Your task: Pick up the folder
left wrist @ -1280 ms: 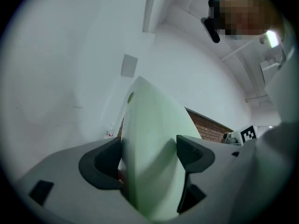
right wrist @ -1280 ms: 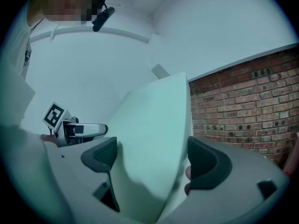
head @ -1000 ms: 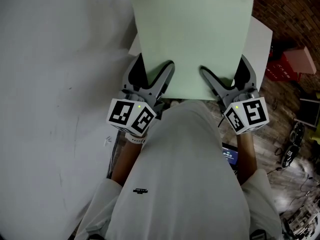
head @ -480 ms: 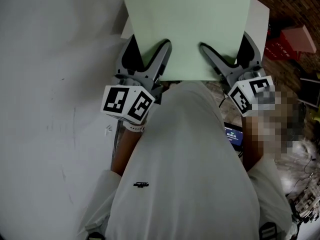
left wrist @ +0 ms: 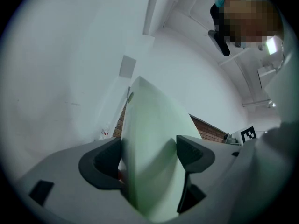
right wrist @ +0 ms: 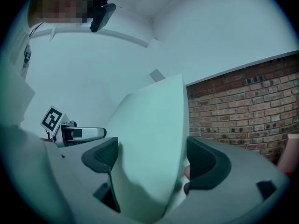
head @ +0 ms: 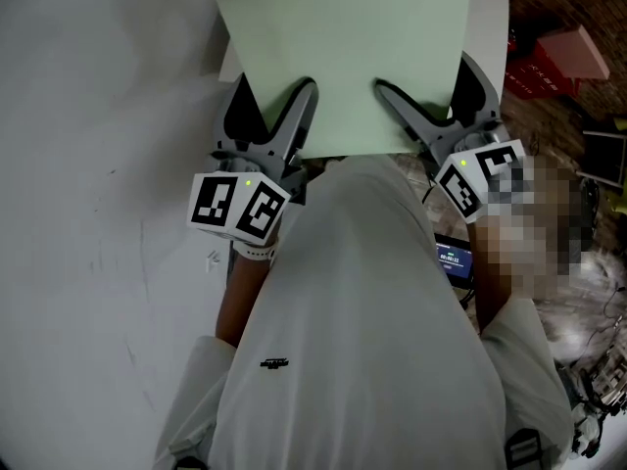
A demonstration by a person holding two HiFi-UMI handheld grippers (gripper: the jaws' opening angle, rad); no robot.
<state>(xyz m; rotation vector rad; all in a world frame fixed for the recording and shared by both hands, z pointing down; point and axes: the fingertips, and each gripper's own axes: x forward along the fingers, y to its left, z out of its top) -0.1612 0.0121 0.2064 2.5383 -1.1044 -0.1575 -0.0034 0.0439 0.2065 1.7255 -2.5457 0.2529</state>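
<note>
The pale green folder is held off the white table by its near edge, one gripper at each near corner. My left gripper is shut on the near left part; in the left gripper view the bowed folder fills the gap between the dark pads. My right gripper is shut on the near right part, its jaws standing wide round the curved folder, which presses against the left pad. The folder's far end runs out of the head view's top.
The white table spreads to the left, with a white sheet under the folder. At the right are brick flooring, a red box, a lit small screen and cables. A brick wall stands right of the right gripper.
Both grips are unchanged. In the head view the folder and both grippers sit slightly further up and left than a second ago.
</note>
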